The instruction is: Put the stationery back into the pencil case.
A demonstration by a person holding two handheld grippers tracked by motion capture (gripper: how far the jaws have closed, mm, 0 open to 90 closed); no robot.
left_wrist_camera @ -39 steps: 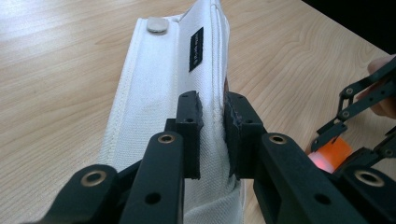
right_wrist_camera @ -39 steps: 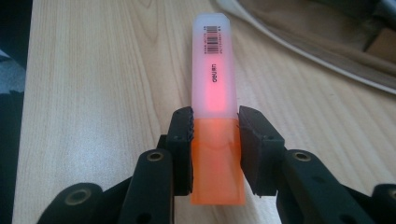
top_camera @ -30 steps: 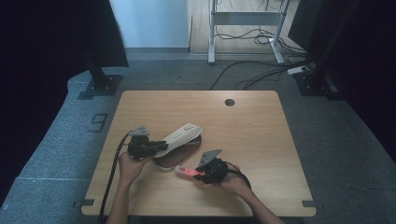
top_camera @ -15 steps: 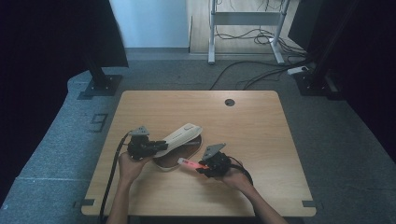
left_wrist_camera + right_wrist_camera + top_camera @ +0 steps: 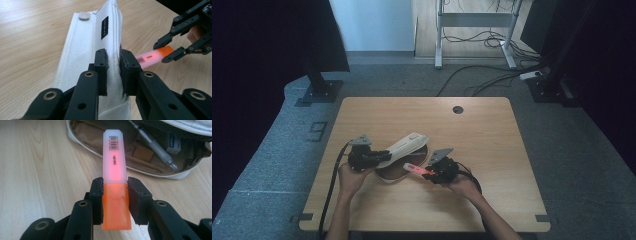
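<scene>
A white fabric pencil case (image 5: 398,172) lies open on the wooden table (image 5: 492,135). My left gripper (image 5: 378,156) is shut on its lid flap (image 5: 82,50) and holds the flap raised; the jaws (image 5: 113,62) pinch the flap's seam. My right gripper (image 5: 432,175) is shut on the orange cap end of a pink highlighter (image 5: 113,157). The highlighter's body points at the brown inside of the case (image 5: 87,135), with its tip just above the case's rim. In the left gripper view the highlighter (image 5: 150,57) and the right gripper (image 5: 163,51) show past the flap.
Inside the case lie a clear pen (image 5: 152,145), a white eraser (image 5: 175,143) and a small brown block (image 5: 142,152). A cable hole (image 5: 457,109) is near the table's far edge. Cables trail from both grippers toward the person.
The right gripper has carried the highlighter a little away from the person, toward the open case. The left gripper and the raised flap have stayed put.
</scene>
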